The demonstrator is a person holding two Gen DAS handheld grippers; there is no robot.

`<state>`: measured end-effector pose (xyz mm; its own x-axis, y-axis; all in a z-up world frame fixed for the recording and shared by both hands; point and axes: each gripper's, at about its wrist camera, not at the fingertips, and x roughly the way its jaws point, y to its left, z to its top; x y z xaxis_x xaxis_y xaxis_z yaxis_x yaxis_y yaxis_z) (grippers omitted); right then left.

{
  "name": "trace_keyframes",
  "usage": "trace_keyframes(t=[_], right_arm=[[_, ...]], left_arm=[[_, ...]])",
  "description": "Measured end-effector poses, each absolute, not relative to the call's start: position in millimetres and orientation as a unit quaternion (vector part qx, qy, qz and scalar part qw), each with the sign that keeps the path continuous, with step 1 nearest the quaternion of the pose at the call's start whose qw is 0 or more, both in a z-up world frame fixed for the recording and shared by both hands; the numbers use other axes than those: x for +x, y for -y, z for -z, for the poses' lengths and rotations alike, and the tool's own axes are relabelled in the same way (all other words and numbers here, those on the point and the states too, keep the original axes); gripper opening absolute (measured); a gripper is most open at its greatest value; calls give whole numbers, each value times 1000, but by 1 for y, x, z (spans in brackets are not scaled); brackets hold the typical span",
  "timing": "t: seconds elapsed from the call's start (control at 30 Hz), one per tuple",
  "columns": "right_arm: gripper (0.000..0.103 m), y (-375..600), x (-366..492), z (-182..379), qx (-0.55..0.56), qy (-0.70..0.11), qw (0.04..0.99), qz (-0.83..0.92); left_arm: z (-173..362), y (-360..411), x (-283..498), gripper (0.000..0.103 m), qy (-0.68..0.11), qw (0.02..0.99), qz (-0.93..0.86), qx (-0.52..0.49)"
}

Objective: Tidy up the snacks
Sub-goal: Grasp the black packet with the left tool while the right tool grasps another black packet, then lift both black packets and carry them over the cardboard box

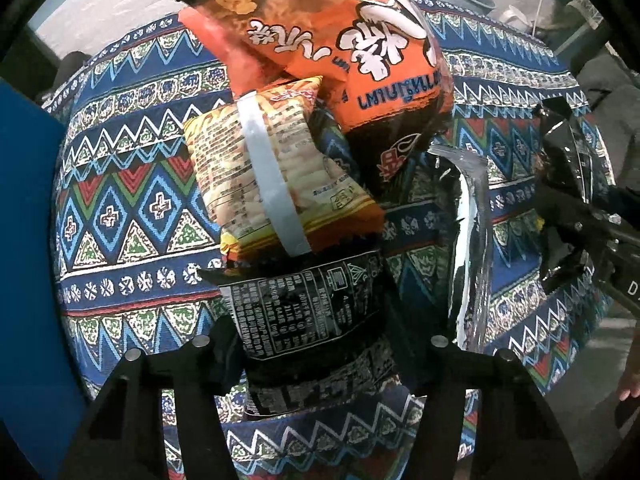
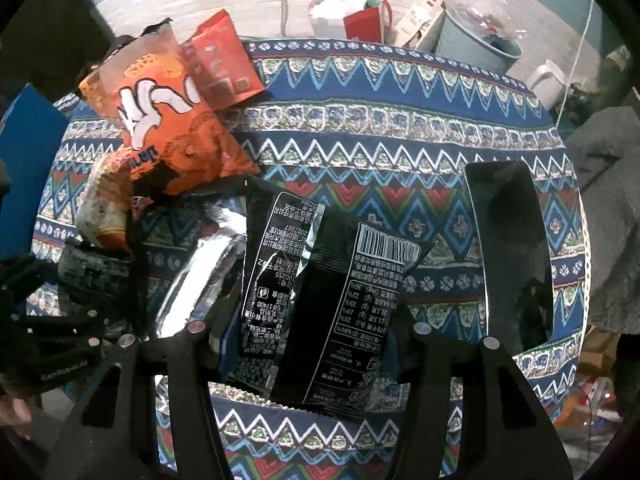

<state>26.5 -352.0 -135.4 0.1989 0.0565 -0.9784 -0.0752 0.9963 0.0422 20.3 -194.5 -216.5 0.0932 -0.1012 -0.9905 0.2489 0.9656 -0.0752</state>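
Both hand-held grippers, left (image 1: pixel 320 344) and right (image 2: pixel 308 332), each grasp a black snack packet (image 1: pixel 308 312); orange bags (image 1: pixel 340 40) remain piled unsorted on the bench (image 2: pixel 400 128).

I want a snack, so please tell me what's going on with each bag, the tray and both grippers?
Left gripper, shut on left black packet.
Right gripper, shut on right black packet.
Yellow packet, sealed, back side up.
Orange bag, sealed, partly over the yellow packet.
Silver bag, lying on the cloth.
Tray, nothing in it.
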Motion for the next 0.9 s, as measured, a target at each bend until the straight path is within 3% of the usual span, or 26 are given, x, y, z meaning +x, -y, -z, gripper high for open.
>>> trace_keyframes(t=[0.07, 0.13, 0.23, 0.47, 0.9], right_arm=[[55, 345, 27, 131, -13, -627, 777, -46], [55, 339, 27, 127, -20, -624, 780, -48], [55, 329, 27, 121, -28, -617, 784, -50], [55, 311, 30, 106, -37, -605, 793, -57], [55, 292, 28, 86, -47, -587, 805, -71]], left_arm=[[214, 191, 18, 59, -663, 737, 122, 53], [208, 186, 16, 47, -658, 741, 127, 47], [199, 179, 16, 38, -651, 745, 137, 43], [194, 165, 9, 32, -645, 747, 155, 34], [146, 122, -6, 32, -615, 765, 187, 46]])
